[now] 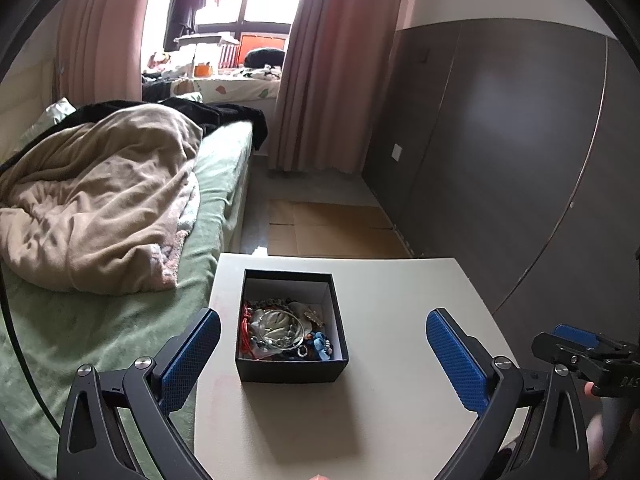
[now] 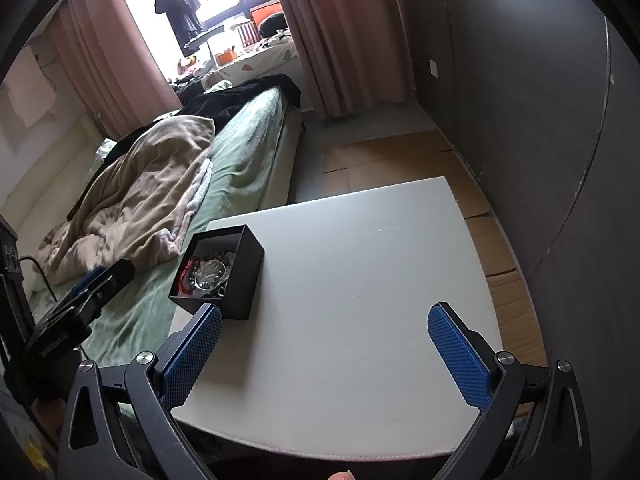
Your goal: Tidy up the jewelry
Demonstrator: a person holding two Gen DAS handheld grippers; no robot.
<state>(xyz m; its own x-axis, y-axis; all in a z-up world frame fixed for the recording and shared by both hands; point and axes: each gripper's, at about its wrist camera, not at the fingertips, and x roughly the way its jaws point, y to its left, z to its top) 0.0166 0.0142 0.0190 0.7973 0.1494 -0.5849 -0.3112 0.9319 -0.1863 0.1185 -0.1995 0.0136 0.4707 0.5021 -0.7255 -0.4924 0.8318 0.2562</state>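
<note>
A black open box (image 1: 291,369) stands on a white table (image 1: 400,380). It holds a tangle of jewelry (image 1: 280,332): silver bangles, red cord, blue beads. My left gripper (image 1: 322,320) is open and empty, held above the table just in front of the box. The box also shows in the right wrist view (image 2: 244,276) at the table's left edge, with the jewelry (image 2: 208,276) inside. My right gripper (image 2: 324,316) is open and empty over the table's (image 2: 360,300) near part, to the right of the box. The left gripper (image 2: 96,284) also shows there at the left.
A bed (image 1: 120,320) with a green sheet and a beige blanket (image 1: 100,200) lies against the table's left side. Flattened cardboard (image 1: 332,232) covers the floor beyond the table. A dark wall (image 1: 520,140) runs along the right. The right gripper (image 1: 576,344) shows at the right edge.
</note>
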